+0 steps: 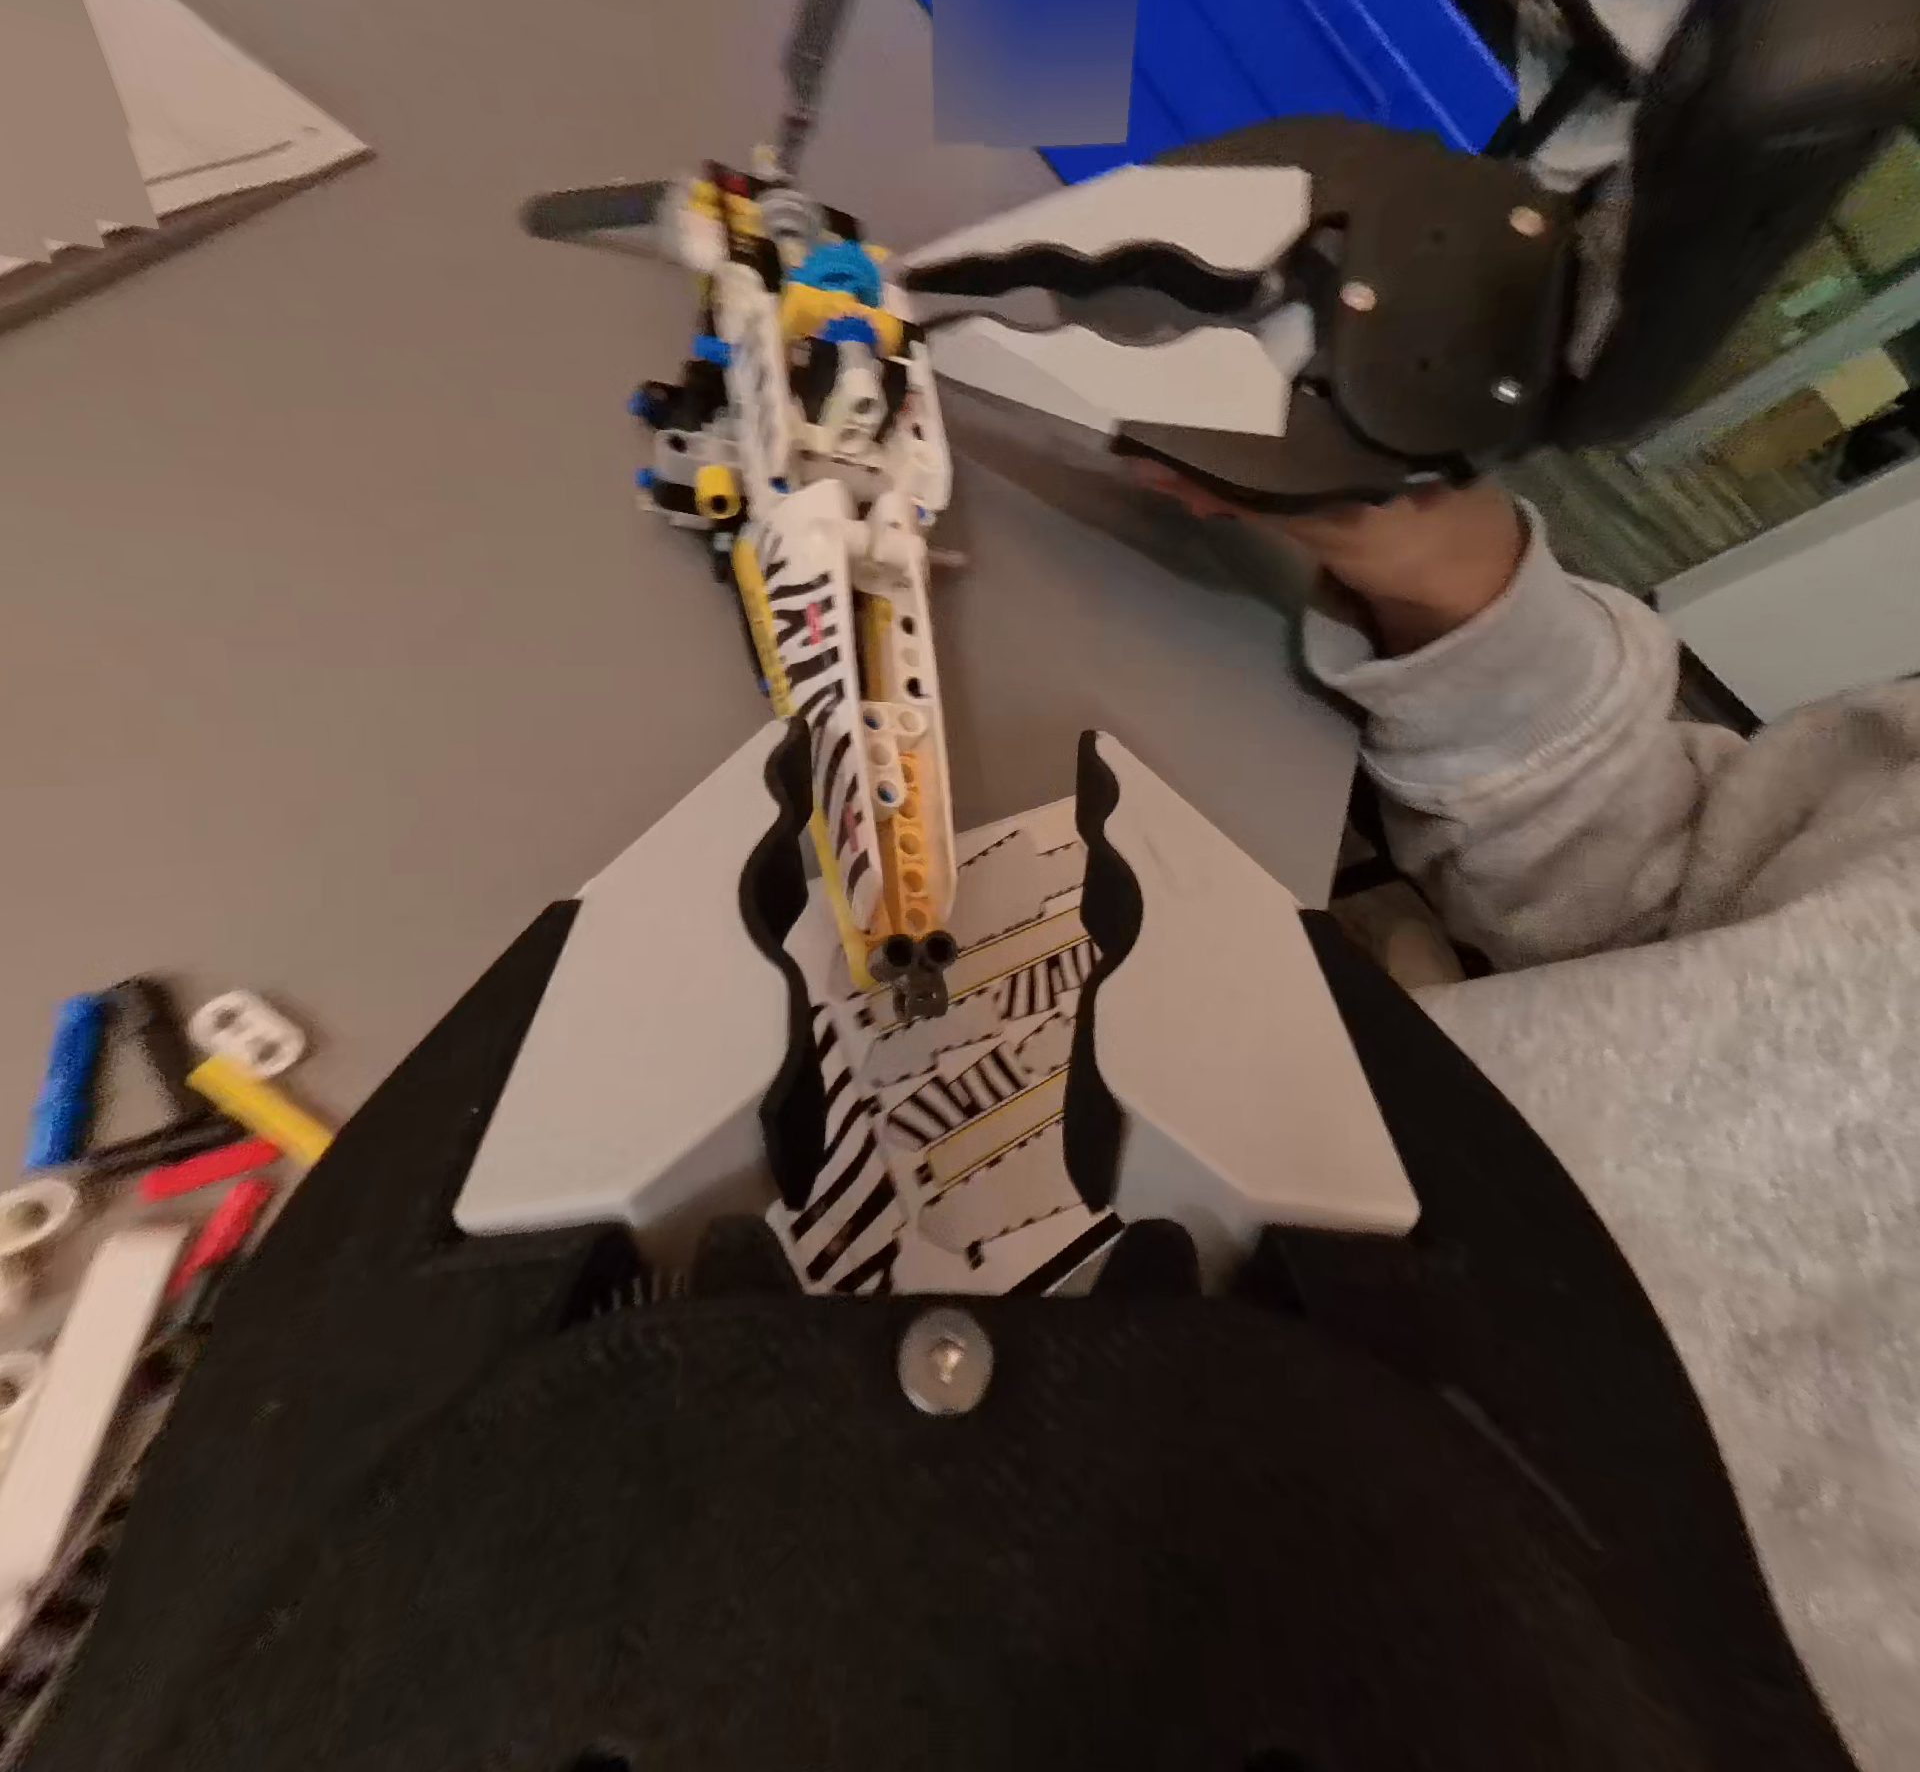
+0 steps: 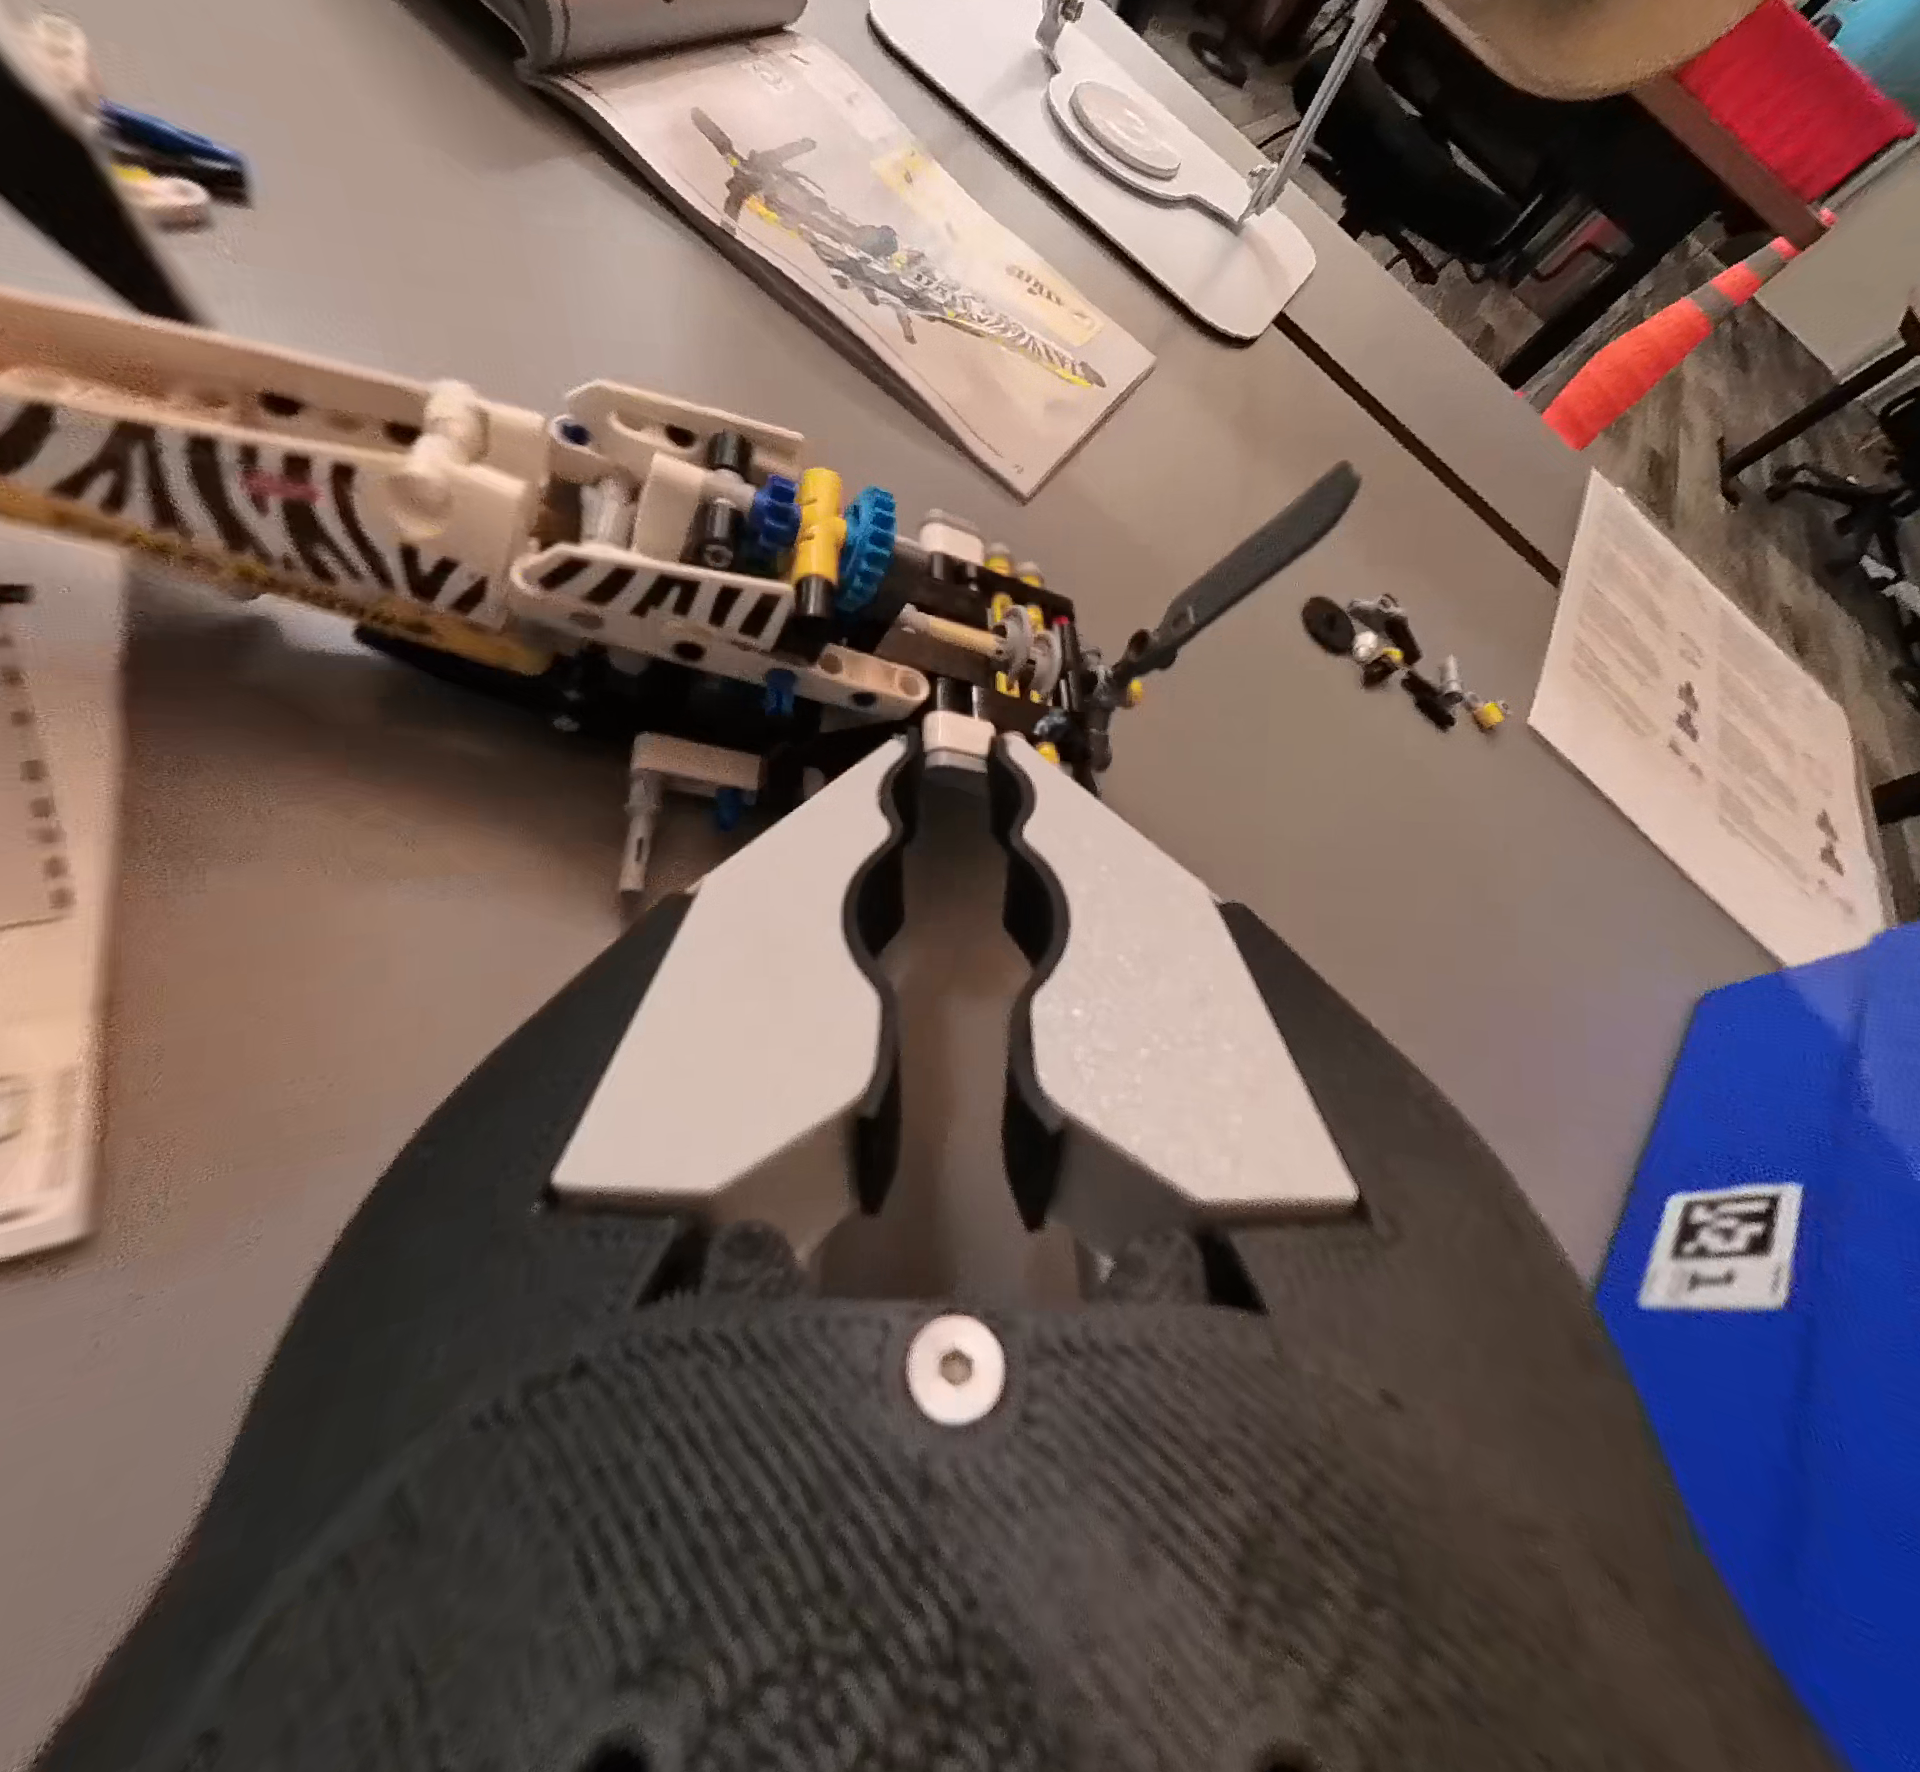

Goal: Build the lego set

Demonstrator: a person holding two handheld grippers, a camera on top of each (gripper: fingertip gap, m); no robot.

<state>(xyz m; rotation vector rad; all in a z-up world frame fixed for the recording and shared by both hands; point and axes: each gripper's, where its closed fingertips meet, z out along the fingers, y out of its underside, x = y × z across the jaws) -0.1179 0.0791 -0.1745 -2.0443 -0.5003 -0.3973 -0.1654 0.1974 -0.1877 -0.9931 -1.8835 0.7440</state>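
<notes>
— Left gripper [image 1: 940, 766]? Right?
— Spread wide around the model's [image 1: 821, 496] striped tail, not touching. Right gripper [image 2: 956, 746] pinching a small white piece [image 2: 958, 737] at the model's front.
— Model's place?
— Lying on the grey table [image 2: 343, 891], beside an open instruction booklet [image 2: 914, 268] and loose parts [image 1: 197, 1109].

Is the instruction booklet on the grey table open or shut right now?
Open. The paper instruction booklet lies spread on the grey table, one page flat showing a drawing of the model, the other pages curling up behind it.
</notes>
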